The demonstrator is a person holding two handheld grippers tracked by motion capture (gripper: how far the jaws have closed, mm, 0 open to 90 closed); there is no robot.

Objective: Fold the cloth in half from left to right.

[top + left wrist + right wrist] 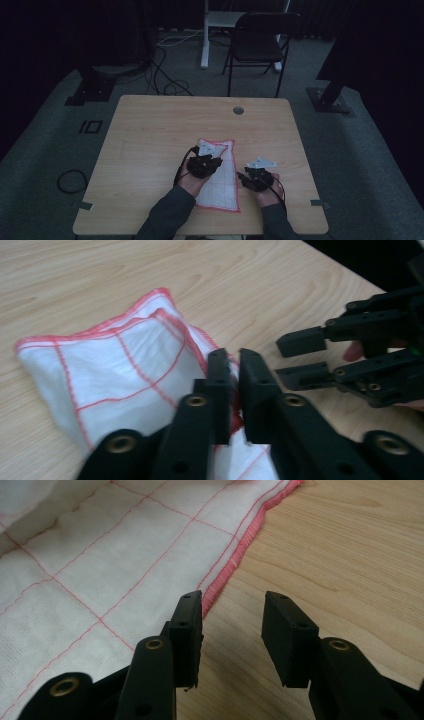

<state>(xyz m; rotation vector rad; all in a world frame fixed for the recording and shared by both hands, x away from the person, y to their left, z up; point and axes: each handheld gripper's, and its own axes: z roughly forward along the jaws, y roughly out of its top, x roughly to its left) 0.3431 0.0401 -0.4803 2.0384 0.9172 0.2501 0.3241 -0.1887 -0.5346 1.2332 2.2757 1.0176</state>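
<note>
A white cloth (222, 175) with a red grid and red hem lies on the wooden table (150, 135), folded into a long strip. My left gripper (209, 154) is over the strip's far part. In the left gripper view its jaws (235, 365) stand a narrow gap apart, with the cloth's (115, 365) red hem showing in that gap. My right gripper (243, 176) sits at the strip's right edge. Seen along its own jaws, the right gripper (234, 611) is open over bare wood, one jaw right at the hem of the cloth (100, 555). The right gripper (295, 360) also appears in the left gripper view.
A round grommet hole (238, 110) sits near the table's far edge. Beyond the table stand a black folding chair (260, 42) and a white desk leg (205, 40), with cables (170, 85) on the floor. A cable coil (71, 180) lies left of the table.
</note>
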